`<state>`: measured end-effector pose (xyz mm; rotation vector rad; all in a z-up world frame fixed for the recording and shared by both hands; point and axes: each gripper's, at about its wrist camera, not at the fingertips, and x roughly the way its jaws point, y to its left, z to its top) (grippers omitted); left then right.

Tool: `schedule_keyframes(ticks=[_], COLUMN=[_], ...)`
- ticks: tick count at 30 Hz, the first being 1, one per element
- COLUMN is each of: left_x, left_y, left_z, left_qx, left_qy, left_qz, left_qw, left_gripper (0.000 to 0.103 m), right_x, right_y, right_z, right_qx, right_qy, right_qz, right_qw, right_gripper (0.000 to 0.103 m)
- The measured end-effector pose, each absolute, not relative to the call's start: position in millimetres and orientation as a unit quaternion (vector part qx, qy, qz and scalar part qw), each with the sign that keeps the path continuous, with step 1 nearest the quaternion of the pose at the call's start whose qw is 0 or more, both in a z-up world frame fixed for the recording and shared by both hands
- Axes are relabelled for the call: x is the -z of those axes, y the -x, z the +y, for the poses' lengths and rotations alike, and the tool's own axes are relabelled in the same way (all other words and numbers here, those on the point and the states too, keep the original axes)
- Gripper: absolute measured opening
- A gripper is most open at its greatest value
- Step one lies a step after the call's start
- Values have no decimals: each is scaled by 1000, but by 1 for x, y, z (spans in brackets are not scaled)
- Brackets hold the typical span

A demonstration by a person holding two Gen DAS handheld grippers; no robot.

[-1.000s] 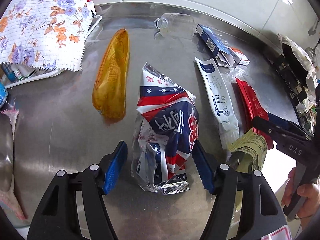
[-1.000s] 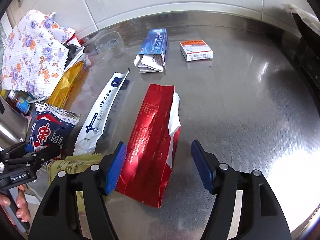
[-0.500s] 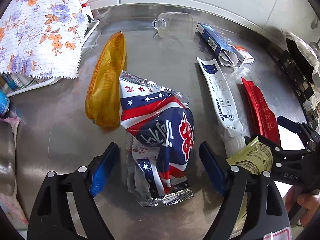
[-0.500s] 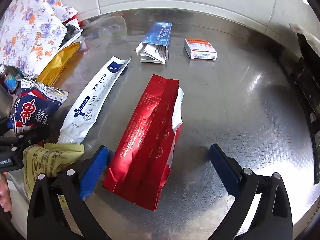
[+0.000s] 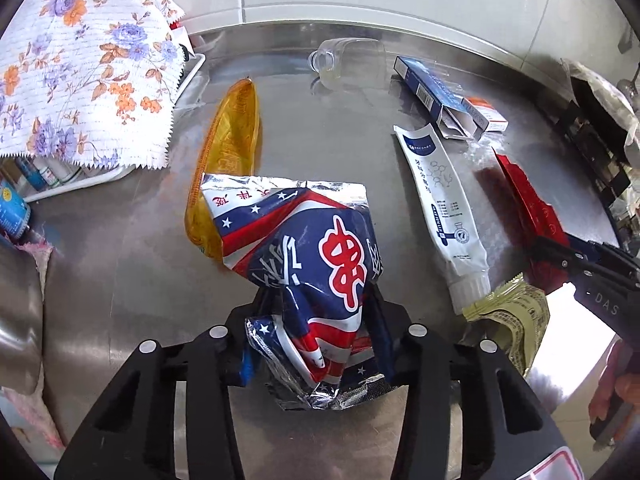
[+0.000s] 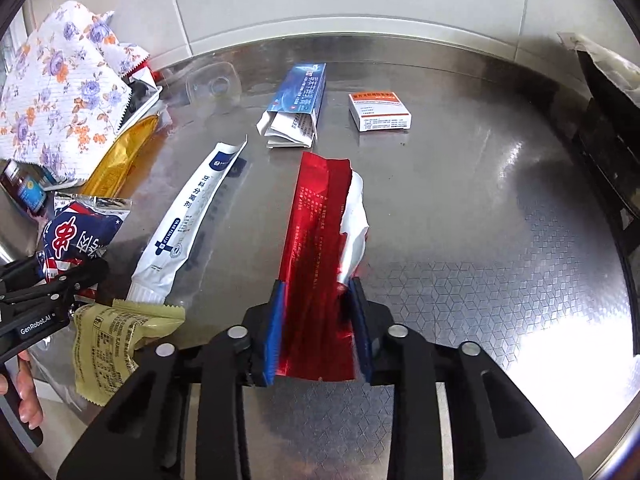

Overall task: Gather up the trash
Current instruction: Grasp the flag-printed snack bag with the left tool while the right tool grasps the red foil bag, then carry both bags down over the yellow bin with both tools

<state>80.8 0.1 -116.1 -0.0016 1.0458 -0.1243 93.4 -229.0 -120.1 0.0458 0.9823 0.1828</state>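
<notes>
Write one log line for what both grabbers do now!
left gripper: shut on striped snack bag | right gripper: shut on red pouch

Your star-and-stripe foil snack bag sits crumpled, its lower end pinched. Your long red foil pouch lies flat on the steel counter, torn white at one edge, its near end squeezed.
</notes>
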Motion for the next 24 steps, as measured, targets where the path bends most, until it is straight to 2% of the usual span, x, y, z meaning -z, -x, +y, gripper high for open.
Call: schedule_keyframes(ticks=[3, 24], left_x=[115, 88], left_y=[-78, -35], left_z=[3, 18], left_qx=[60, 61], left_qy=[7, 24], left_qz=[499, 482], left_qw=[864, 874], left_gripper=[42, 41], right_x=[120, 96], right_y=[-92, -48], right_z=[-231, -248], right_qx=[-88, -76], right_qy=[-27, -39], right_qz=[471, 455], right_qw=[877, 886], right_gripper=[24, 24])
